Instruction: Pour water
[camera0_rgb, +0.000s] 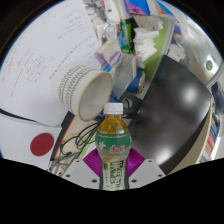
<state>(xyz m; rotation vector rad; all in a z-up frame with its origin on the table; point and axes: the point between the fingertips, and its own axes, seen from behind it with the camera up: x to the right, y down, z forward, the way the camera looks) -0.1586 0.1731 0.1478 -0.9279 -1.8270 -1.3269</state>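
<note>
Gripping a green-labelled bottle (114, 140), hand-held gripper (113, 172) near white cup (83, 91)

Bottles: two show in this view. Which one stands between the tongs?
The bottle with the white cap, yellow drink inside, stands between the tongs. The other bottle stands far beyond, among clutter.

I am seeing a red disc (41, 145) lying on the white table (30, 80), cluttered boxes (135, 35) sitting beyond.
</note>
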